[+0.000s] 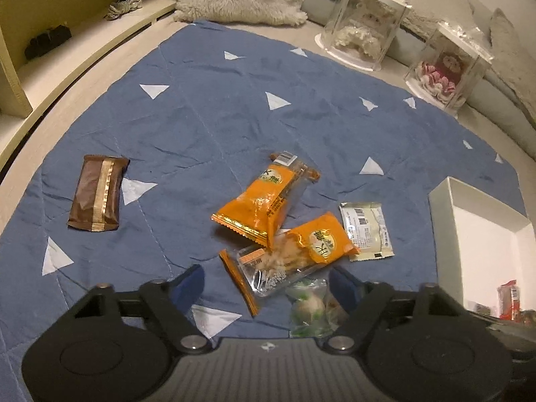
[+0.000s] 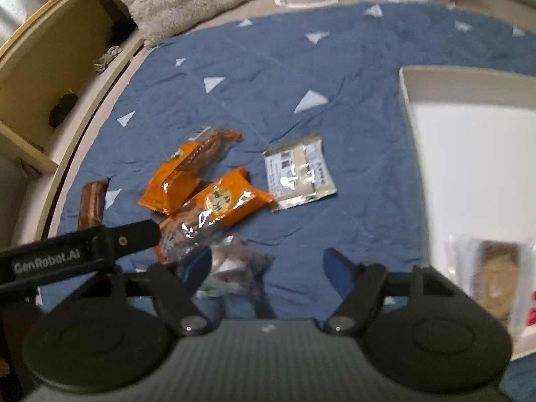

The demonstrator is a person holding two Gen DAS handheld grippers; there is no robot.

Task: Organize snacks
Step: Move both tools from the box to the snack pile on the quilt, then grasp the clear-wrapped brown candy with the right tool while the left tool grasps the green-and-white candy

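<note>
Snacks on a blue cloth (image 1: 207, 127), left wrist view first: left gripper (image 1: 268, 284) spread wide, holding nothing, hovering over a clear orange-trimmed packet (image 1: 268, 271) and a green-white packet (image 1: 308, 308). Orange packet (image 1: 258, 204) just beyond those, brown bar (image 1: 97, 194) well left of it, silver sachet (image 1: 366, 231) to its right, white box (image 1: 445, 221) farther right.

Right wrist view: right gripper (image 2: 266, 268) also wide, empty, green-white packet (image 2: 231, 268) by its left finger. White box (image 2: 469, 154) right of the silver sachet (image 2: 298, 171); a wrapped snack (image 2: 499, 278) lies inside the box.
</note>
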